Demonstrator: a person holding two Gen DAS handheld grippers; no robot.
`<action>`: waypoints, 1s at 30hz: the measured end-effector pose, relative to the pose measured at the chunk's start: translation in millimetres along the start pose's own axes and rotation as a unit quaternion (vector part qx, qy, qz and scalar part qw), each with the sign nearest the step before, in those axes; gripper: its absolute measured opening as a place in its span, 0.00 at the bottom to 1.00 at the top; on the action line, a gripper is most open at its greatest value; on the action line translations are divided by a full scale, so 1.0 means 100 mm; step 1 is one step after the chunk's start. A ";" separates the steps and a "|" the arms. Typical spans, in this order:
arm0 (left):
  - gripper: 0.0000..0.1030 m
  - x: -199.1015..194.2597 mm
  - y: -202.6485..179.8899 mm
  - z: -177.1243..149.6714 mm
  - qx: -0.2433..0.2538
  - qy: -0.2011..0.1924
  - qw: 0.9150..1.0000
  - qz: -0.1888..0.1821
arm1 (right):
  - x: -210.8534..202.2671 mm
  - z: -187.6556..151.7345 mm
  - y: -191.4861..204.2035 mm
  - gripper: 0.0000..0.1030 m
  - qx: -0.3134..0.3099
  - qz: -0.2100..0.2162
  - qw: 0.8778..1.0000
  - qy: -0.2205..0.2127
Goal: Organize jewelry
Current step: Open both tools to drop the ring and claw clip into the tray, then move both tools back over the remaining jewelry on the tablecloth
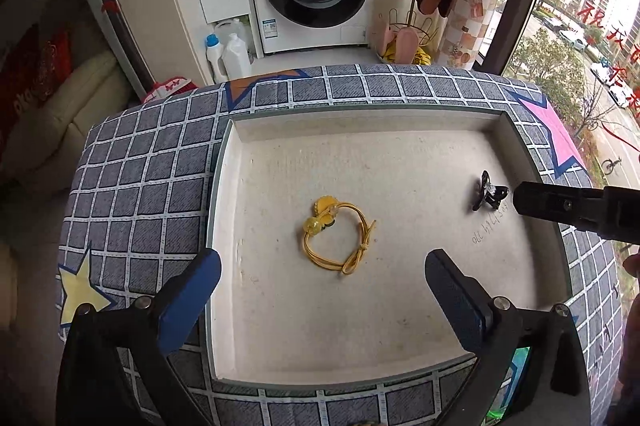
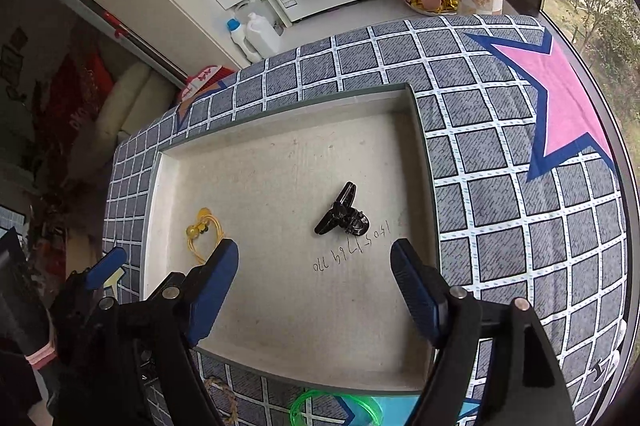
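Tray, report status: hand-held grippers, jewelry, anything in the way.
Left hand-held gripper open, empty; right hand-held gripper open, empty. Yellow hair tie and black claw clip lie apart in the white tray. Nothing blocks either.

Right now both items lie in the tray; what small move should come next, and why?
Probably lift both away. The left hand-held gripper stands open above the yellow hair tie, the right hand-held gripper open near the black clip; both lie free inside the tray.
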State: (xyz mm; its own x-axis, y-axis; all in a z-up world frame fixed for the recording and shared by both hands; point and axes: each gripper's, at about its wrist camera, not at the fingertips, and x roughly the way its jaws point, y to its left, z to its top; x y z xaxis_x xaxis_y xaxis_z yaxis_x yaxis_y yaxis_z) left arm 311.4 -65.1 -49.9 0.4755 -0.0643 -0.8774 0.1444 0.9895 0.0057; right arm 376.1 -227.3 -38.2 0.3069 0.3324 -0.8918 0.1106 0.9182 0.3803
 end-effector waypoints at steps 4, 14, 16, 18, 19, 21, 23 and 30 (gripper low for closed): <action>1.00 -0.09 0.01 -0.08 -0.001 0.010 1.000 0.006 | -0.13 -0.11 -0.01 0.80 0.009 0.006 1.000 -0.003; 1.00 -0.39 0.12 -0.42 -0.001 0.016 1.000 0.008 | -0.47 -0.48 0.05 1.00 0.017 0.024 0.999 -0.019; 1.00 -0.45 0.14 -0.51 0.000 0.020 1.000 0.004 | -0.52 -0.57 0.07 1.00 0.007 0.019 1.000 -0.020; 1.00 -0.51 0.17 -0.61 -0.001 0.027 1.000 -0.003 | -0.59 -0.67 0.10 1.00 0.001 0.017 1.000 -0.026; 1.00 -0.53 0.19 -0.67 -0.004 0.031 1.000 -0.005 | -0.61 -0.71 0.11 1.00 0.000 0.019 0.999 -0.028; 1.00 -0.58 0.26 -0.79 -0.013 0.040 0.999 -0.005 | -0.66 -0.80 0.11 1.00 0.006 0.030 0.999 -0.025; 1.00 -0.62 0.35 -0.94 -0.029 0.050 0.998 0.004 | -0.69 -0.89 0.13 1.00 0.012 0.038 0.999 -0.015; 1.00 -0.61 0.60 -1.54 -0.041 0.100 0.994 -0.002 | -0.72 -1.35 0.16 1.00 0.004 0.017 1.000 0.024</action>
State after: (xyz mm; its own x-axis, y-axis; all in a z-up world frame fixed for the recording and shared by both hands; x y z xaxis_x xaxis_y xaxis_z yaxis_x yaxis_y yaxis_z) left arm 157.5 17.8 -69.8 0.2918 -0.0500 -0.9552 0.0704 0.9970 -0.0307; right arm 228.5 -207.1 -0.7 0.2656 0.3727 -0.8891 0.1094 0.9047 0.4119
